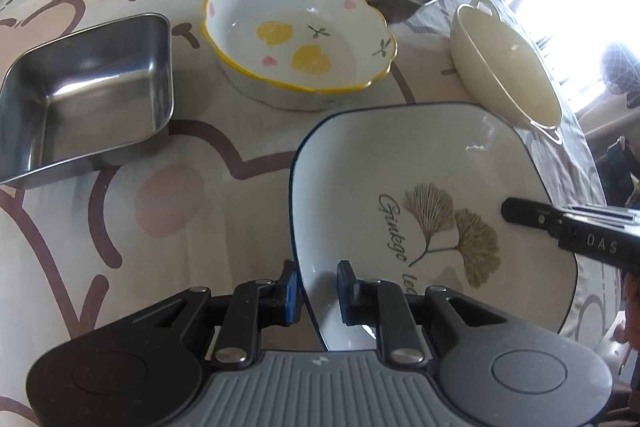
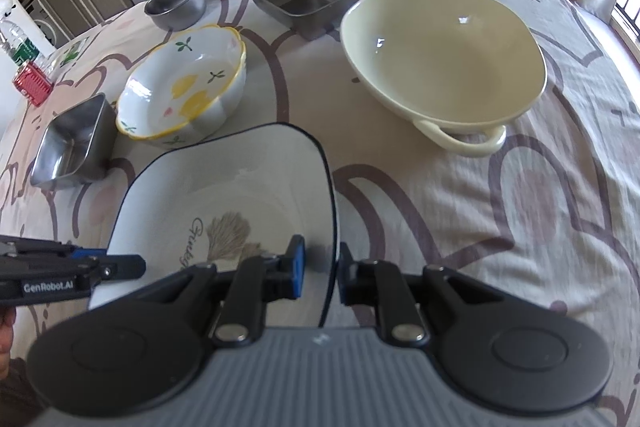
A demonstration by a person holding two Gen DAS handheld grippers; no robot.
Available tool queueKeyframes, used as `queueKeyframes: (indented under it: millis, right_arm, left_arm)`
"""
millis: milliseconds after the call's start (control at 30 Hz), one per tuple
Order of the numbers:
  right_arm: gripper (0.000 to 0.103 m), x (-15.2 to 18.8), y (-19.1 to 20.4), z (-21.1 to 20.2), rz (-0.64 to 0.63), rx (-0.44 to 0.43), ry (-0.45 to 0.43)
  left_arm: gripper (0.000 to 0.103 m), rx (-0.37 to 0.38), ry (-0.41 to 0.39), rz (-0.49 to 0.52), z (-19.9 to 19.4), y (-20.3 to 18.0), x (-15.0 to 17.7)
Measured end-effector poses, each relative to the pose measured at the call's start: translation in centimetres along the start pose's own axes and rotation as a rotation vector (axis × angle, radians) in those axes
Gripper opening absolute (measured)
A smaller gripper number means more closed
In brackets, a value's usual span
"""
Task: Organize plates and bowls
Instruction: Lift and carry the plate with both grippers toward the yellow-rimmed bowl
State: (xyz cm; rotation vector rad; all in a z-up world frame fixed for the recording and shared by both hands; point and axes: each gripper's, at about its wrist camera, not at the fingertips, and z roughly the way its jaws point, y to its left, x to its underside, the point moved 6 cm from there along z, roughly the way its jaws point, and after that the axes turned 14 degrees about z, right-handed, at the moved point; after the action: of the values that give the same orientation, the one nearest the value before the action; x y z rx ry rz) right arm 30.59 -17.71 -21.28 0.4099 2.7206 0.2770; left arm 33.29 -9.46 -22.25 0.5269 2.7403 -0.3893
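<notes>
Above the tablecloth (image 2: 480, 207), both grippers' jaws clamping square plate (image 1: 420, 167) rims

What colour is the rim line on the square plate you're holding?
Dark blue, around the white square plate; the left wrist view shows it best.

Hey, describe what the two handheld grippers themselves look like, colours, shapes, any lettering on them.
Both match. The left gripper has a ribbed grey centre plate, two round black housings with disc caps, black linkage arms on silver pivot bolts, and black jaws with blue pads. The right gripper is built the same. Seen from the side, the left one carries white "GenRobot.AI" lettering and the right one shows "DAS". No cables or sleeves are visible.
</notes>
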Motion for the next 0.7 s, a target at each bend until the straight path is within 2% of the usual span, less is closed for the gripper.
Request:
queueKeyframes:
  millis: [400, 500, 567, 700]
  right_arm:
    - [0.025, 0.5, 0.0, 0.3, -0.028, 0.023, 0.036]
    - [0.023, 0.8, -0.1, 0.8, -0.063, 0.081, 0.047]
    - [0.022, 1.1, 0.0, 1.2, -0.108, 0.137, 0.043]
    - [0.022, 1.2, 0.2, 1.1, -0.121, 0.14, 0.038]
  left_arm:
    - [0.019, 0.003, -0.006, 0.037, 0.0, -0.2, -0.1]
    - [0.019, 0.024, -0.023, 0.046, -0.4, -0.6, -0.1]
    - [0.019, 0.011, -0.021, 0.06, -0.3, -0.7, -0.1]
    - [0.019, 0.012, -0.021, 0.065, -0.3, -0.7, -0.1]
